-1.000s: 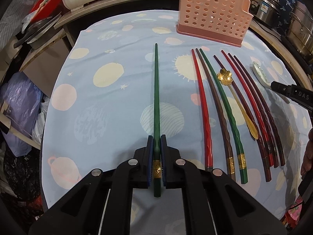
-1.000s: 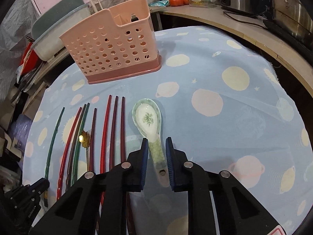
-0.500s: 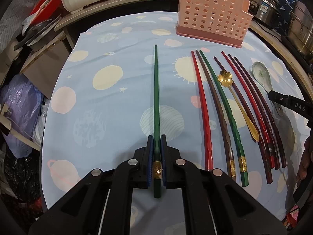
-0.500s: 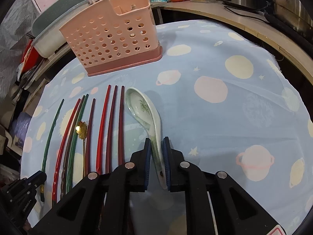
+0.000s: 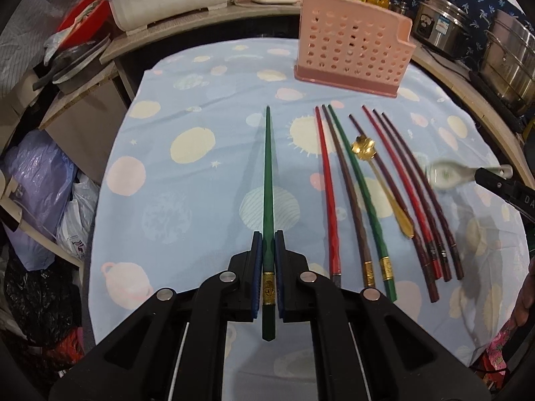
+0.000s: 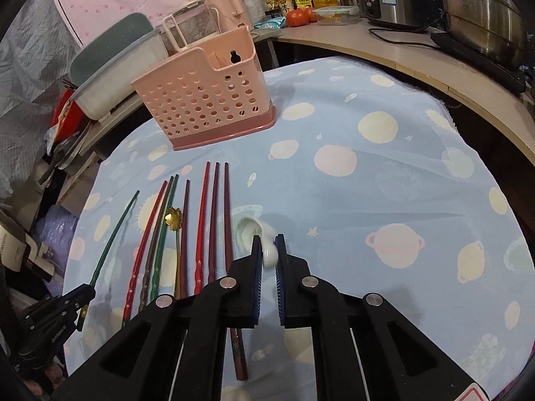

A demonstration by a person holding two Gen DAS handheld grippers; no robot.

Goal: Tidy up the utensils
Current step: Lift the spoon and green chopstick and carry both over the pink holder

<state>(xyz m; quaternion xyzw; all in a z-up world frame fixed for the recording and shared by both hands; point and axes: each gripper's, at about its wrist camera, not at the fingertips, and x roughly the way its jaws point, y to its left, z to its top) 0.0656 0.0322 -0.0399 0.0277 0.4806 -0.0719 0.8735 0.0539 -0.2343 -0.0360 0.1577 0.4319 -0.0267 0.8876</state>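
Green chopstick (image 5: 267,180) in left claw (image 5: 268,257), spoon (image 6: 257,239) in right claw (image 6: 267,257)

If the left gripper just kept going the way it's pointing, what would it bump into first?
Probably the tablecloth: the left gripper, shut on the green chopstick, points steeply down at bare cloth. The pink utensil basket stands farther on and to the right; depth is uncertain.

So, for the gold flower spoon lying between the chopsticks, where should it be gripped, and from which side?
Grip the gold flower spoon at its flat, wider handle end, coming from above with the jaws across it. It lies flat, and chopsticks run close along both sides, so a sideways approach would likely knock them.
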